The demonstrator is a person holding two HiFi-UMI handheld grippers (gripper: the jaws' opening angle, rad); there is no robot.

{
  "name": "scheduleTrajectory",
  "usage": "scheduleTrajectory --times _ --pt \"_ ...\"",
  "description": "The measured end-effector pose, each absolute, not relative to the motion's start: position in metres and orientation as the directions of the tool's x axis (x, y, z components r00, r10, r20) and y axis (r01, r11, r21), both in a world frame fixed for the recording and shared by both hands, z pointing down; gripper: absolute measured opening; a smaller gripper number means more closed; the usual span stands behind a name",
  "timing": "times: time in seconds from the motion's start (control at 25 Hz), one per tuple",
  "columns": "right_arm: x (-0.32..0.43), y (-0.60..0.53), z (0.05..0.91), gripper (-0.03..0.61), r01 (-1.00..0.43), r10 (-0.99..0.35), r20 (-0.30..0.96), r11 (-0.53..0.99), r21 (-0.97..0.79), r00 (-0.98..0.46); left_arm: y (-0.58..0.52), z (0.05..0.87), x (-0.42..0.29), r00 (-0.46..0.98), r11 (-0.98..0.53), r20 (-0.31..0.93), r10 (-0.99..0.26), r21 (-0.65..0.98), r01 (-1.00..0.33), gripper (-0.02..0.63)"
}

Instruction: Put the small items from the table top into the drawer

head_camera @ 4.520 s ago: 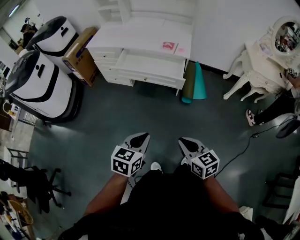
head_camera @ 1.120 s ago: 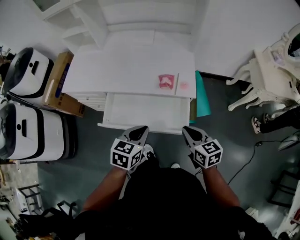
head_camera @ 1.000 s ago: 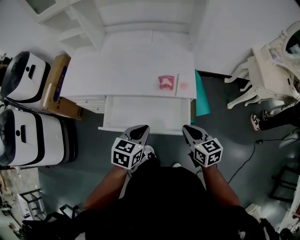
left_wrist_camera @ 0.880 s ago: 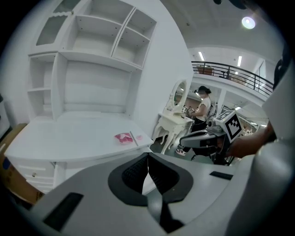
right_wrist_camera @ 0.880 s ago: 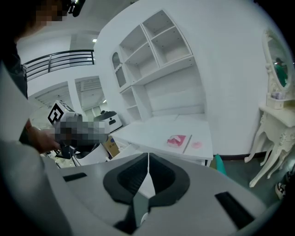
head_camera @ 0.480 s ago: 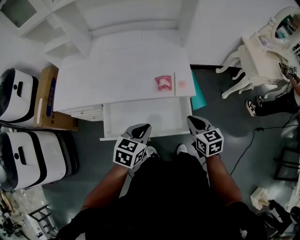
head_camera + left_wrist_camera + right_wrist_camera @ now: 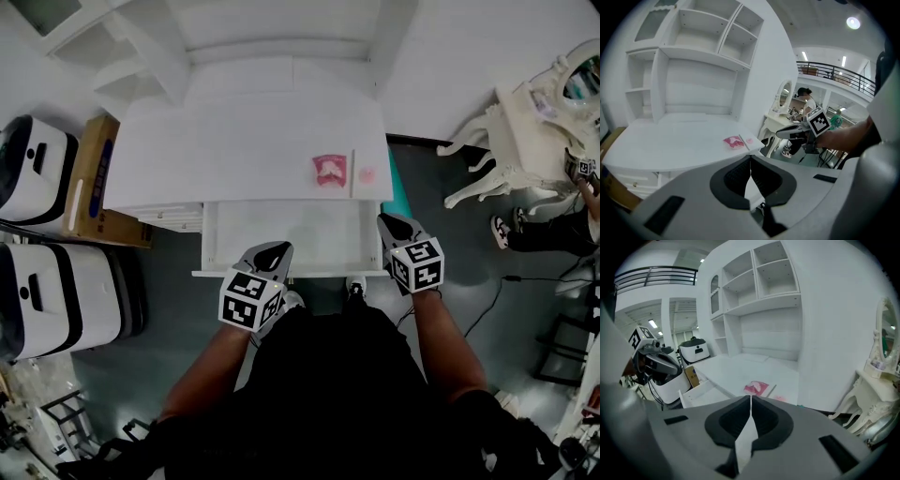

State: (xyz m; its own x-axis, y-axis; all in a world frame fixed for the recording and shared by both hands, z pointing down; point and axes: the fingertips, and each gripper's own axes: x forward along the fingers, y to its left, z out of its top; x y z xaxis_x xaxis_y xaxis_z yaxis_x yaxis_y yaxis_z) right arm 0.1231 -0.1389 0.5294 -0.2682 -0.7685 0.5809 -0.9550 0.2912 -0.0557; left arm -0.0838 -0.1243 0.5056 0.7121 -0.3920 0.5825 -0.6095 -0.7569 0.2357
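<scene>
Left gripper (image 7: 265, 255): jaws clenched together on nothing; poised over the near rim of the drawer (image 7: 281, 234)
Right gripper (image 7: 393, 227): likewise shut and empty; it has advanced to the drawer's right edge
Pink packet (image 7: 329, 170): on the table top (image 7: 234, 150), just ahead-left of the right gripper; small pink piece (image 7: 367, 174) beside it
Meaning: items now within reach; none moved yet

Head overhead, gripper views share table top (image 7: 244, 150)

Red packet (image 7: 329, 170), thin stick (image 7: 352, 174) and pink dot (image 7: 367, 174) lie on the table (image 7: 225, 150), behind the open drawer (image 7: 291, 236).
</scene>
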Motion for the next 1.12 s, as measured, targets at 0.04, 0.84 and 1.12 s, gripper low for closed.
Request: scheduleTrajectory --times 0.04,0.84,1.12 --pt "0.125 -0.144 0.533 0.029 -0.951 -0.760 0.591 0.307 -0.042 -0.271 -0.127 0.507 -0.083 0.703 -0.745 0.587 -0.402 0.237 -0.624 0.011" --pt "0.172 -0.247 0.633 0.032 -0.877 -0.643 0.700 0.479 0.051 -0.311 -0.160 0.520 -0.060 0.543 -0.592 0.675 -0.499 0.192 -0.783 0.011" --pt "0.177 -0.282 0.657 0.084 -0.875 -0.614 0.734 0.481 0.056 -0.291 -0.156 0.522 -0.067 0.510 -0.554 0.690 -0.513 0.188 -0.811 0.011"
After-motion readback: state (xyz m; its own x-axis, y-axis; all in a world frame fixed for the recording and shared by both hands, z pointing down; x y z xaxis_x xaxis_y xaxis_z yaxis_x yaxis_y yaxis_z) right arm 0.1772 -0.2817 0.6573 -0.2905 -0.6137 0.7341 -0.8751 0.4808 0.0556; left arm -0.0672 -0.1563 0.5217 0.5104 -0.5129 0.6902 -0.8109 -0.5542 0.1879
